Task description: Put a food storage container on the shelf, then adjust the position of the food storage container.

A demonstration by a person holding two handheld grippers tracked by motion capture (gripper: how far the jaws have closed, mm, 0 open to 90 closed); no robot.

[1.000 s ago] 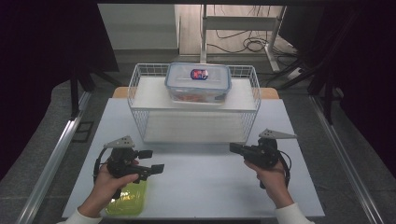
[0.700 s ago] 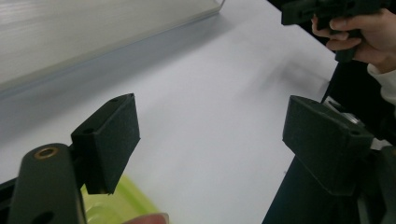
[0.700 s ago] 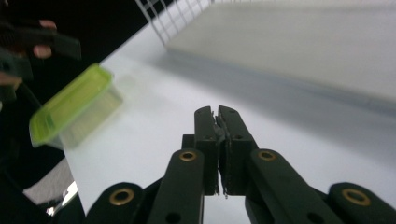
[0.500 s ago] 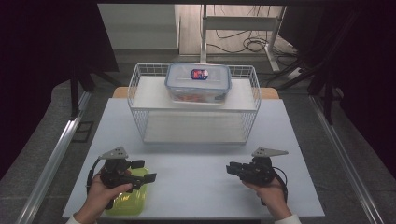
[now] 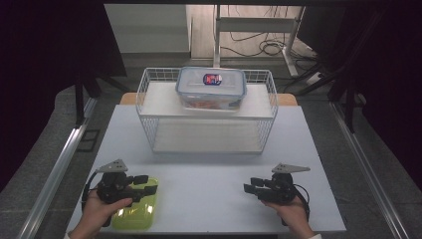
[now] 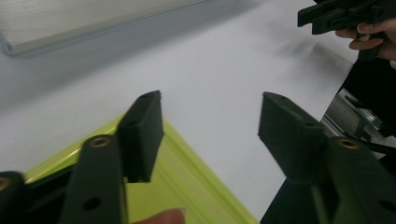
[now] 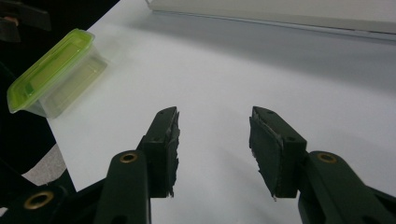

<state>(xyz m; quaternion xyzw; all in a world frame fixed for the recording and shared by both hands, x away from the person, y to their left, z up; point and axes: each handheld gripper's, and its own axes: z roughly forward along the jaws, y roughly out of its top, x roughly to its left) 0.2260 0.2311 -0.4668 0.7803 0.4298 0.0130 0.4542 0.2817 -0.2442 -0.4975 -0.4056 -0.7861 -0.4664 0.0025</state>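
— Green-lidded container [image 5: 134, 210]: where does it sit against your left hand-held gripper [image 5: 144, 183]?

— Right under it, at the near left corner of the bench [image 5: 209, 194]. My jaws hang over its lid without touching; in the left gripper view one pad floats above the lid's rim and the other above bare bench. They have just been closing in, yet they stand apart with nothing between them.

— And the right hand-held gripper [image 5: 251, 187]?

— Well apart from the container, across the bench, pointing back toward it. Its jaws have just been opening and stand apart, with nothing between them. From the right gripper view the container lies off to the far left of my jaws, lid on, clear walls below.

— What lies beyond both hand-held grippers?

— A white wire basket [image 5: 149, 124] stands ahead of them, in the middle of the bench. On its shelf, further back, rests a clear box with a blue-grey lid [image 5: 211, 87], with a small label on top.
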